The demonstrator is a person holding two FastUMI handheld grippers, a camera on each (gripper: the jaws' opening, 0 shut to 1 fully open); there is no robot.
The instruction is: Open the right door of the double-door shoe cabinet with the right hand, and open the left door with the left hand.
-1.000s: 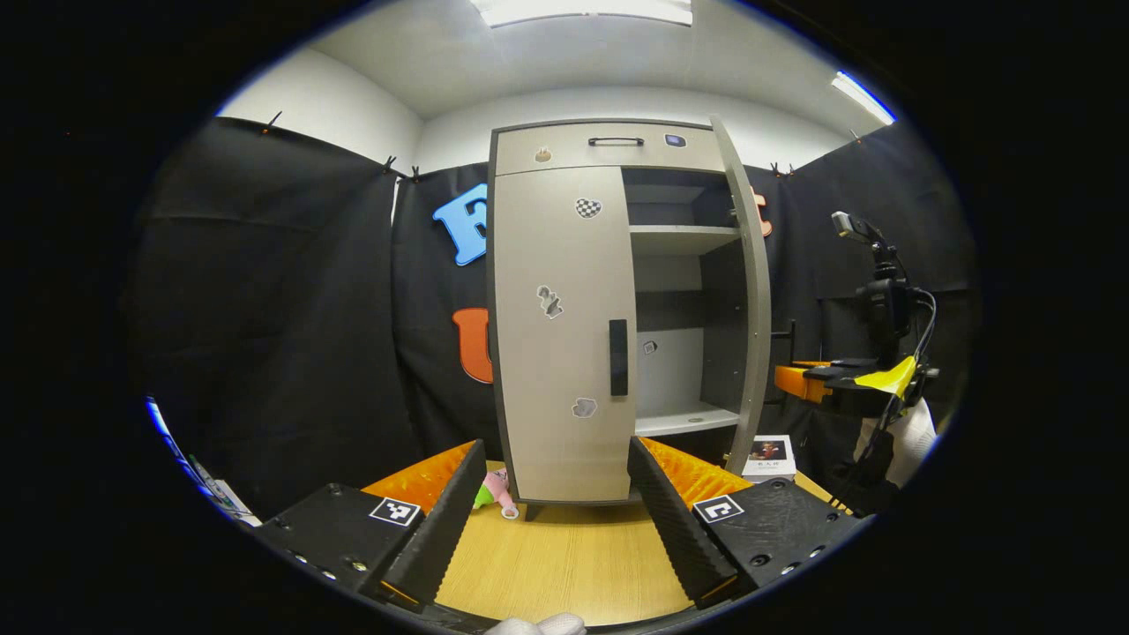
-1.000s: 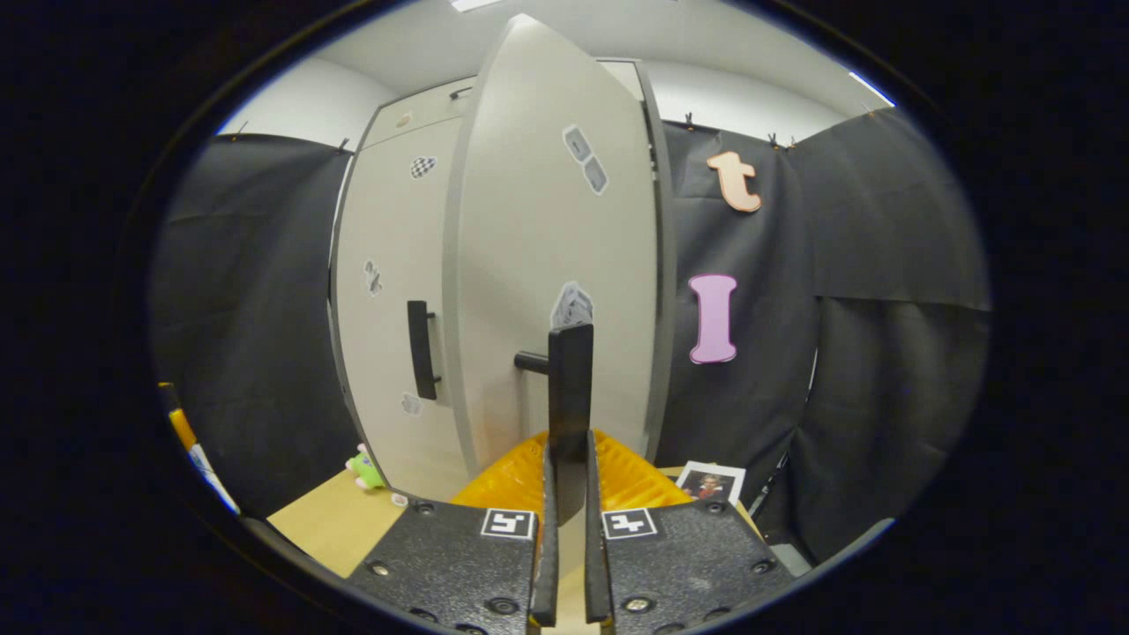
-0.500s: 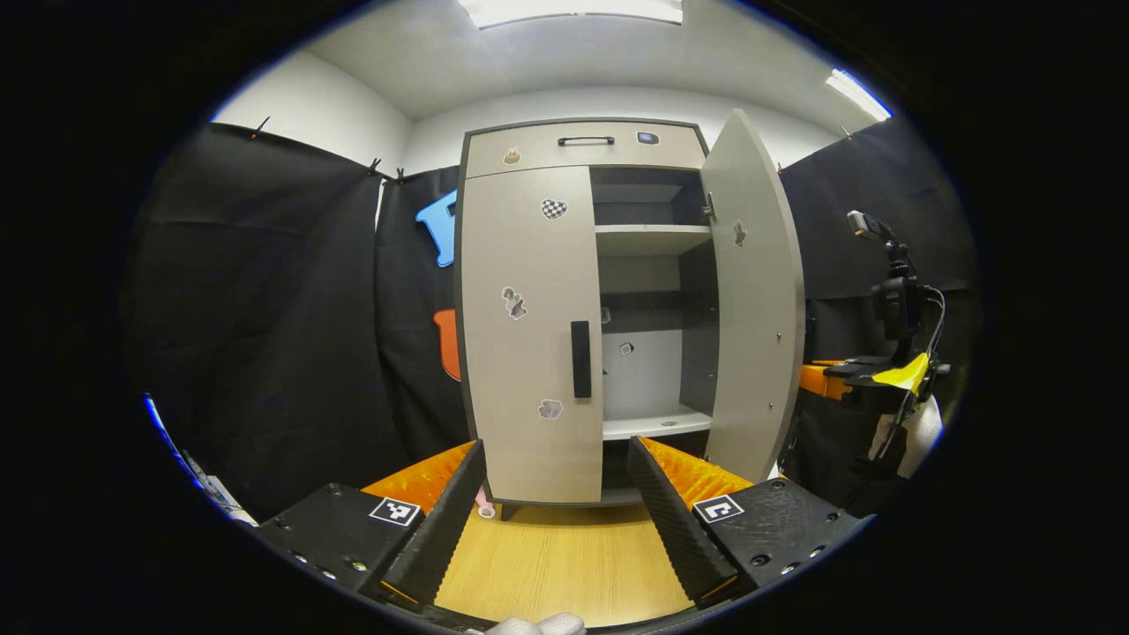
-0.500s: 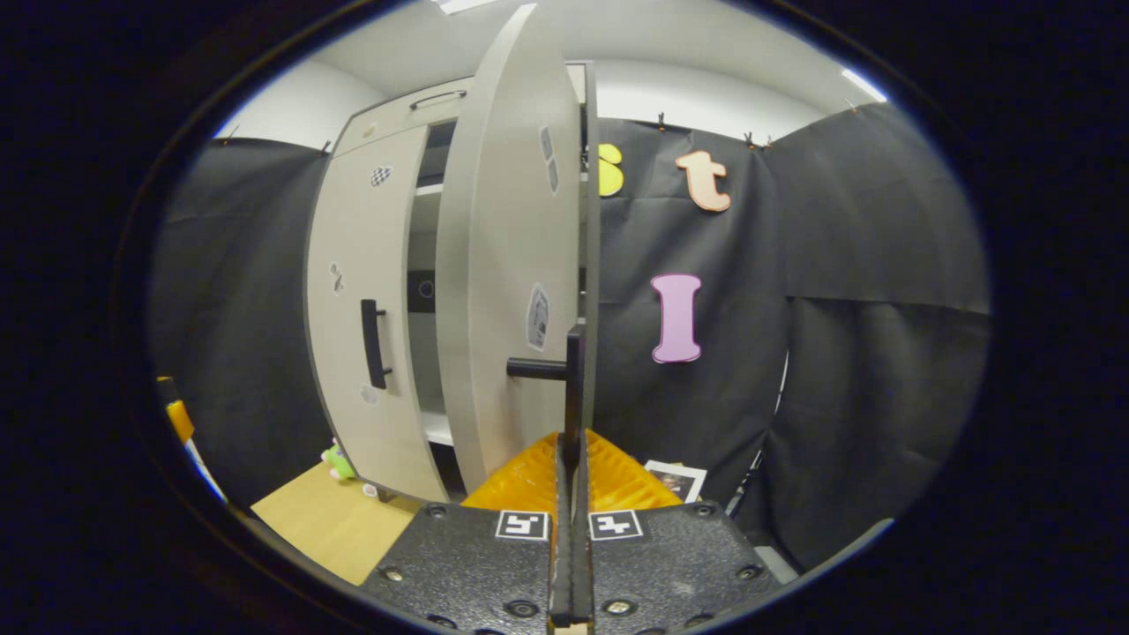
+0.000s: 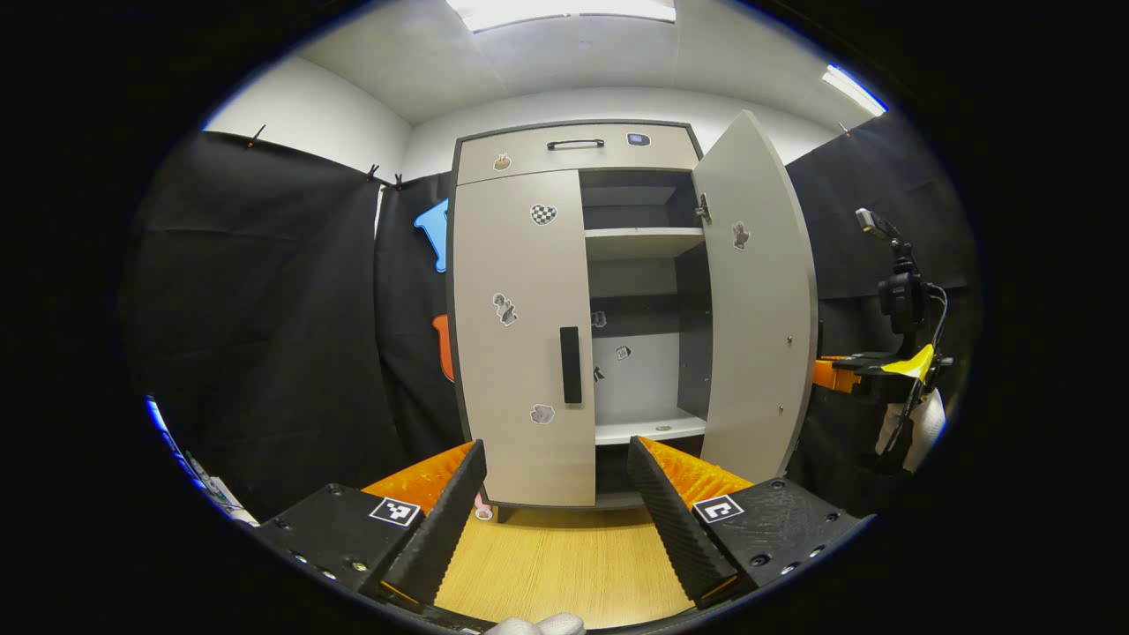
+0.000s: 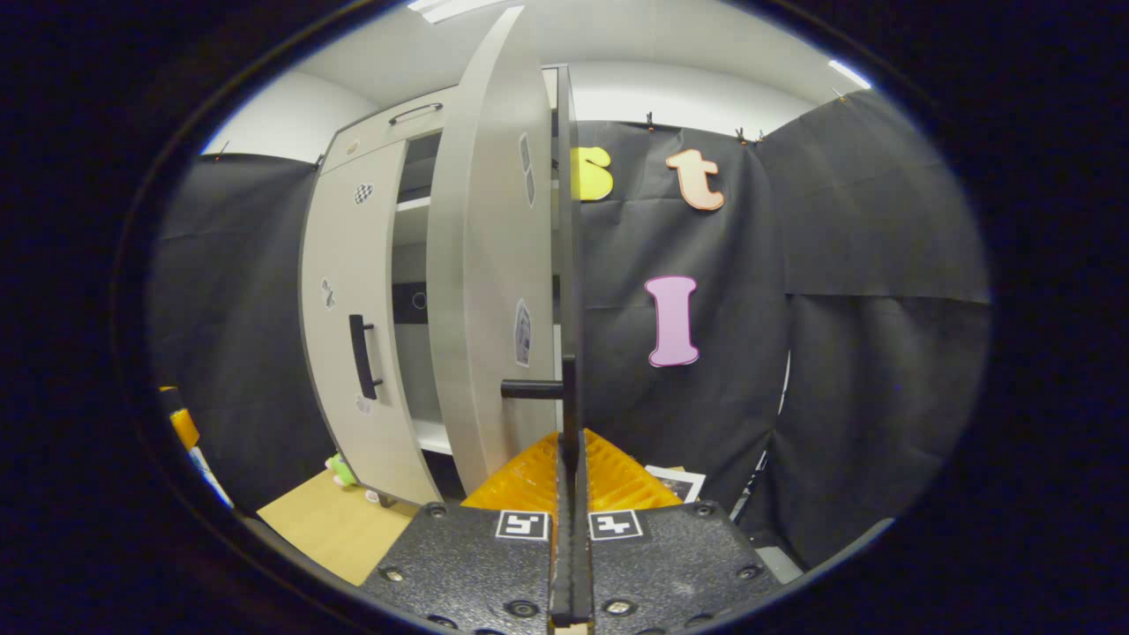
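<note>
The grey shoe cabinet [image 5: 573, 145] stands on the wooden table. Its left door [image 5: 520, 335] is closed, and the black handle [image 5: 571, 364] of that door is untouched. My left gripper [image 5: 556, 450] hangs open in front of the door, well short of it. The right door [image 5: 758, 300] stands swung wide, so the shelves [image 5: 639, 242] show. In the right gripper view this door [image 6: 481, 265] is almost edge-on, and my right gripper [image 6: 569, 450] is shut on its black handle [image 6: 569, 397]. The right gripper [image 5: 869, 370] also appears far right in the left gripper view, held by a gloved hand.
A drawer with a black pull [image 5: 575, 144] tops the cabinet. A small green toy [image 6: 340, 470] lies at the cabinet's foot, and a framed photo [image 6: 675, 483] lies behind the open door. The wooden tabletop [image 5: 564, 564] stretches in front. Black cloth walls close in all around.
The right door has swung further open with my right gripper holding its handle. The left gripper stayed open in front of the closed left door.
</note>
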